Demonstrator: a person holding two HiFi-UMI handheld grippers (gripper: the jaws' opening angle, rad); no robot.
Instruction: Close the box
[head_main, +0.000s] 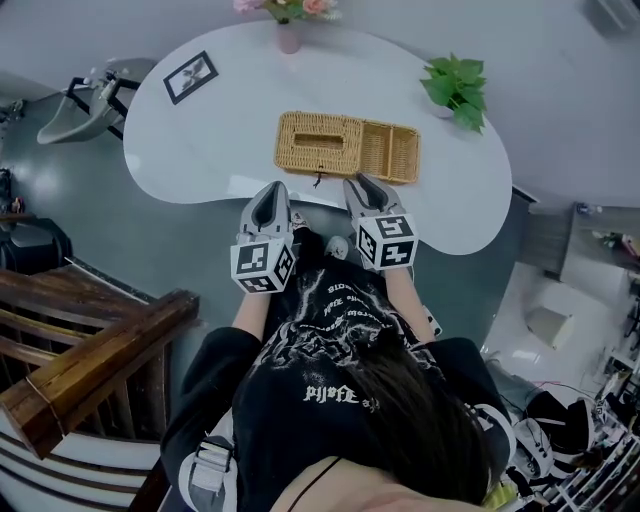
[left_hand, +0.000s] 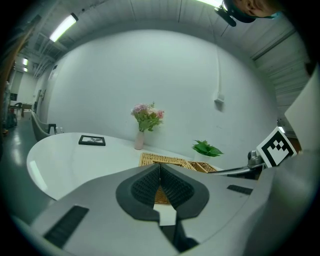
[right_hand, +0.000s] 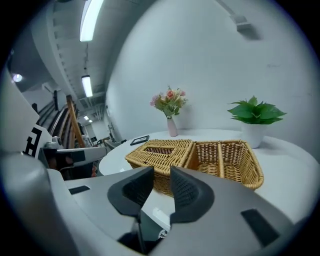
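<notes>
Two hand-held grippers face a wicker box set on a white counter. Head view: the wicker box lies near the middle of the counter. A slotted lid lies flat over its left section, and its right section shows two open compartments. The left hand-held gripper and the right hand-held gripper point at the box's near side from the counter's near edge, close to the box and seemingly clear of it. A vase of flowers, a potted plant and a picture frame stand well apart from the box. A small dark tab hangs at the lid's front edge, too small to tell whether it is fastened. Left gripper view: the jaw tips meet with nothing between them, and the box stands beyond them, not in contact. Right gripper view: the jaws stand a narrow gap apart and hold nothing. Beyond them the lid sits level on the left section, with no raised edge visible. Progress, as judged: the lid appears to be down and both tools are free of it, so the closing looks done or all but done. At most, pressing the lid home or securing the tab remains.
</notes>
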